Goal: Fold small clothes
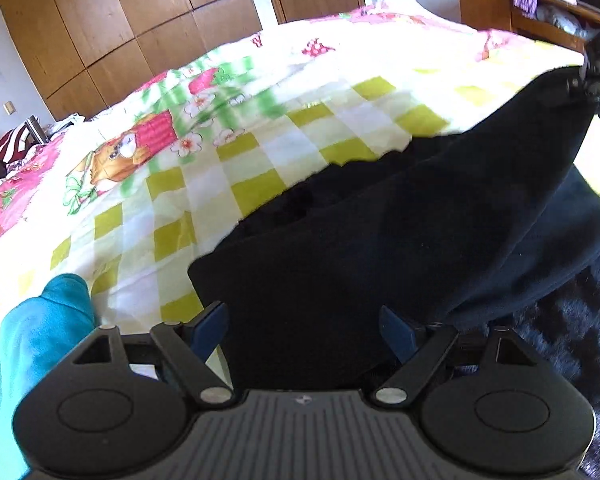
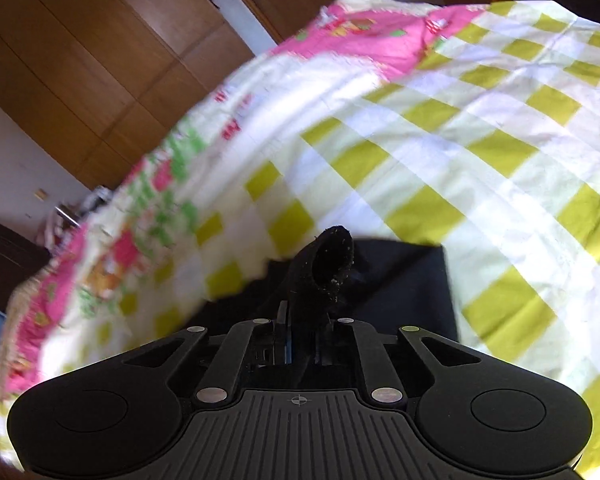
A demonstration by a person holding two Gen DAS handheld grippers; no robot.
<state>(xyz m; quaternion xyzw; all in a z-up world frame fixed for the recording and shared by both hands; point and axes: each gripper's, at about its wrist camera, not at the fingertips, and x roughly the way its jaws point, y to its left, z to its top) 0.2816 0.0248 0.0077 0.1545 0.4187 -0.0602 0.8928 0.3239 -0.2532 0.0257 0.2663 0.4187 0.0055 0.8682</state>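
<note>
Dark navy garment (image 1: 380, 232) on checked bedspread (image 1: 260, 128), one corner lifted, right tongs (image 2: 304, 316) clamped narrow on that fabric, left tongs (image 1: 304, 332) spread wide over near edge, teal cloth (image 1: 32, 344) at left, wooden wardrobe (image 1: 112, 20) behind bed, cluttered dresser (image 1: 540, 12) far right.

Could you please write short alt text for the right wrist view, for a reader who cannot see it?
The right gripper, its jaws closed, pinches a bunched fold of a dark garment and lifts it off a bed. The bedspread is checked in yellow-green and white with pink cartoon prints, and wooden wardrobe doors stand behind it.
</note>
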